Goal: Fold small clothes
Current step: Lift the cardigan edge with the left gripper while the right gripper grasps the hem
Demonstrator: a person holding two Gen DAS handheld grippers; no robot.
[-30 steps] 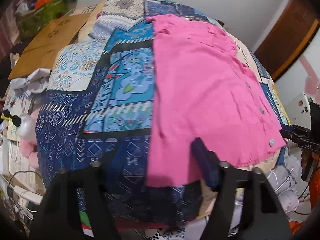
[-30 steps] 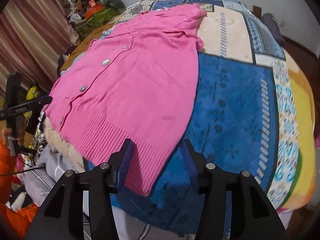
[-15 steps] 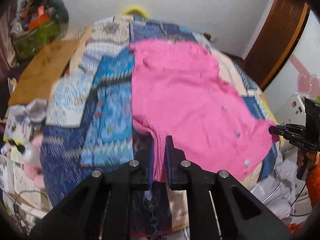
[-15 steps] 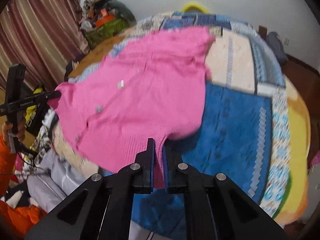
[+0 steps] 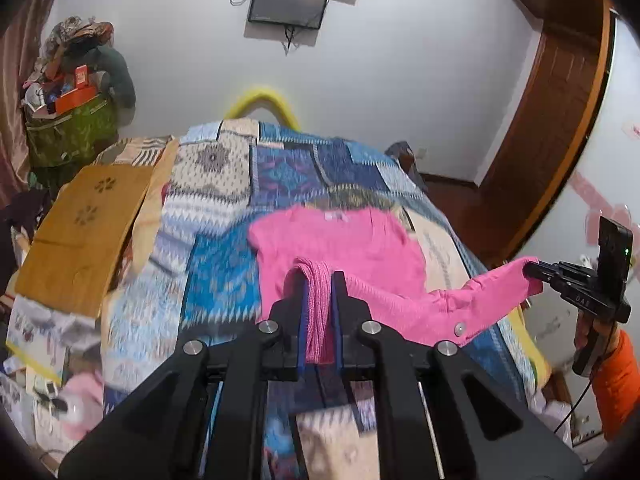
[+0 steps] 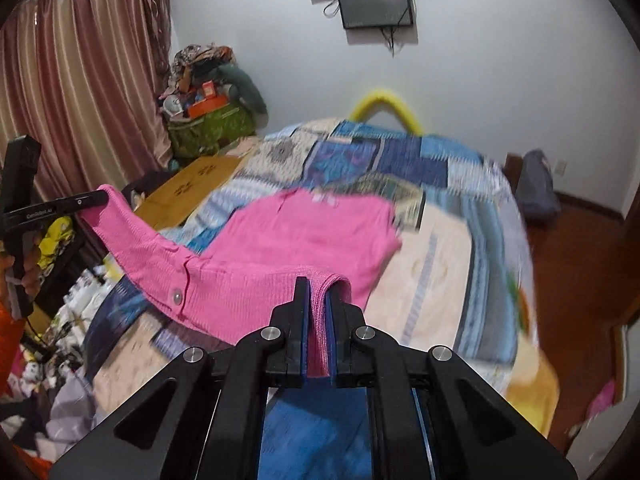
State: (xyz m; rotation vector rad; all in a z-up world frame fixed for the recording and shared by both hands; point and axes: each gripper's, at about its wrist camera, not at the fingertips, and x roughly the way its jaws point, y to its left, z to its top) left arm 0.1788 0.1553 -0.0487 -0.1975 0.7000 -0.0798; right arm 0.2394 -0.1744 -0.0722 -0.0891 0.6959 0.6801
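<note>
A pink knit cardigan (image 5: 340,248) with buttons lies on a patchwork quilt (image 5: 224,272), collar at the far end. My left gripper (image 5: 318,280) is shut on one ribbed hem corner, held up off the bed. My right gripper (image 6: 319,284) is shut on the other hem corner, also raised. Each view shows the other gripper at its side: the right gripper (image 5: 532,270) and the left gripper (image 6: 102,198), with the hem stretched between them and sagging in the middle. The far part of the cardigan (image 6: 304,232) rests flat on the quilt.
A brown sheet (image 5: 84,236) lies on the bed's left side. A green bag (image 5: 68,132) piled with clutter stands in the far left corner by a curtain (image 6: 80,80). A screen (image 5: 286,2) hangs on the wall. A wooden door frame (image 5: 552,140) rises on the right. Clutter lies below the bed's near edge.
Both grippers went from open around the hem corners to shut on them. They then rose and moved toward the collar, lifting the cardigan's near half off the quilt.
</note>
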